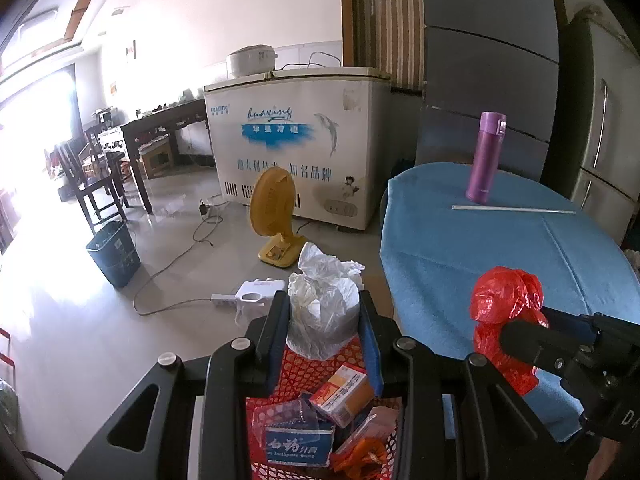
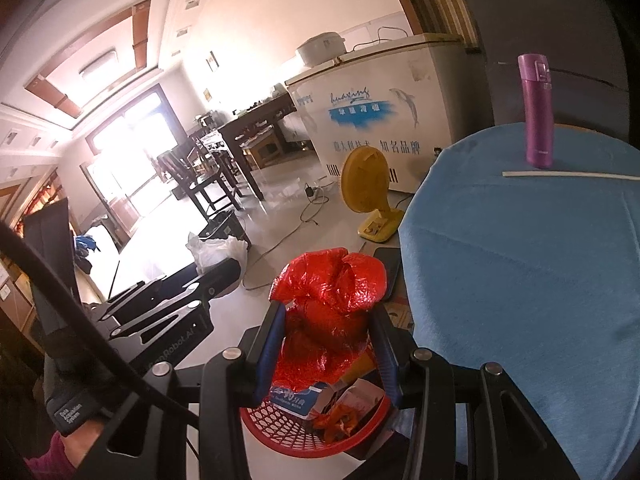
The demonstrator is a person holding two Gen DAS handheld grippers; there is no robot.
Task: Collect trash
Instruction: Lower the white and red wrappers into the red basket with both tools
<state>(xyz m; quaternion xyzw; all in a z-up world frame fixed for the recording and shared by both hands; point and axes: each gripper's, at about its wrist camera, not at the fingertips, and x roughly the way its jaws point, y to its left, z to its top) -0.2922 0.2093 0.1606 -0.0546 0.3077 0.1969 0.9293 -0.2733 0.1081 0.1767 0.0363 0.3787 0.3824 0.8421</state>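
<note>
Round counter (image 1: pixel 460 248), draped in blue cloth, fills the right half of both views; a purple flask (image 1: pixel 485 158) stands upright near its far edge with a white straw (image 1: pixel 514 209) lying just in front of it. Red mesh basket (image 1: pixel 316 364), at lower centre of each view beside the counter, holds a toothpaste box (image 1: pixel 298 446), an orange-and-white carton (image 1: pixel 346 394) and orange wrappers (image 1: pixel 360 456). Left claw (image 1: pixel 325 336), lower centre of the left wrist view, is clamped on a crumpled white plastic bag (image 1: pixel 324 304), translucent and creased, above the basket. Right claw (image 2: pixel 328 344), lower centre of the right wrist view, is clamped on a crumpled red plastic bag (image 2: pixel 330 304), glossy and wrinkled, bulging above the pads, over the same basket.
</note>
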